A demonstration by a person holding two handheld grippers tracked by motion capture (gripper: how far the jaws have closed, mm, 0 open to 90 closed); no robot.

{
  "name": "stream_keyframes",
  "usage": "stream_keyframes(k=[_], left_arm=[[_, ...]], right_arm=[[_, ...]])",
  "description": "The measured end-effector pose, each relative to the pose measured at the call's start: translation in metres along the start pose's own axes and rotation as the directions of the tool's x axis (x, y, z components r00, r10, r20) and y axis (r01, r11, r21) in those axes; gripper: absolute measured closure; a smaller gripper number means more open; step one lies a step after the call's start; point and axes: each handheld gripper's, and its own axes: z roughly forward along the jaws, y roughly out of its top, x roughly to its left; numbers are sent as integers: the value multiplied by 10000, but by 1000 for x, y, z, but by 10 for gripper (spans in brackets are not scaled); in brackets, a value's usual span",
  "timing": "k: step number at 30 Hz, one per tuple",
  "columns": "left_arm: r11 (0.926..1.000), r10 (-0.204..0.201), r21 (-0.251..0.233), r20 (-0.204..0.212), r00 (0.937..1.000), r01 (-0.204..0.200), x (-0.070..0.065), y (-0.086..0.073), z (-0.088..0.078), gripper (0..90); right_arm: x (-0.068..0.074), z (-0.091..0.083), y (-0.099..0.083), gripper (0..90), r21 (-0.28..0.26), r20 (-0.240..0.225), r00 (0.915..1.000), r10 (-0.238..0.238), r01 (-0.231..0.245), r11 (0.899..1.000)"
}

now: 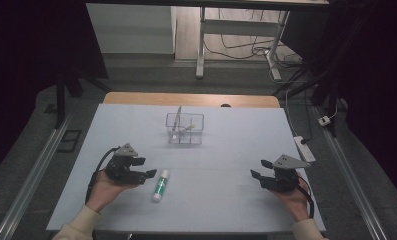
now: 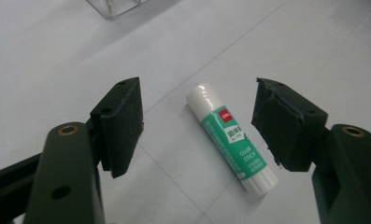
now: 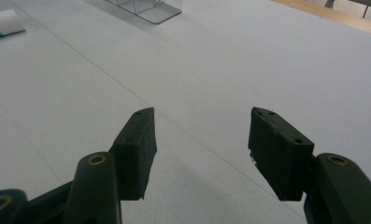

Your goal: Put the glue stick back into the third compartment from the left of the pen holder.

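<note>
A green and white glue stick (image 1: pixel 160 185) (image 2: pixel 233 137) lies flat on the white table (image 1: pixel 226 145), its white cap pointing away from me. My left gripper (image 1: pixel 145 168) (image 2: pixel 197 126) stands open just left of it in the high view; in the left gripper view the stick lies on the table beyond the gap between the two black jaws, untouched. My right gripper (image 1: pixel 258 168) (image 3: pixel 202 149) hovers open over bare table at the right, nothing between its jaws. The glue stick's end (image 3: pixel 1 23) peeks in at the top left of the right gripper view.
A clear plastic organiser box (image 1: pixel 185 128) (image 2: pixel 115 5) (image 3: pixel 148 8) with a few thin items standing in it sits mid-table toward the back. The wooden table edge (image 1: pixel 191 99) runs behind it. A white power strip (image 1: pixel 304 148) lies off the table's right side.
</note>
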Motion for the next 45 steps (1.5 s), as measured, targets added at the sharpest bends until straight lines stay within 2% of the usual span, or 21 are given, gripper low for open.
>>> stream_keyframes(k=[10,23,31,39,45], left_arm=[[9986,-225,471,-69,9997,228,-2,8,15,282],[9922,-201,1226,-117,9997,214,-12,16,40,247],[9801,-201,1973,-185,9996,233,-15,17,59,281],[9723,-332,2312,-73,9994,340,-14,16,68,300],[9654,-448,2571,17,9990,429,-15,12,74,350]], right_arm=[[-1,-5,-2,405,-72,66,10000,20,-20,10000],[1,-3,-2,405,15,77,10000,1,-1,10000],[3,3,-5,404,187,-26,10000,-27,28,9998],[4,5,-5,403,328,-48,9999,-91,93,9994],[4,4,-5,403,357,8,9999,-108,108,9993]])
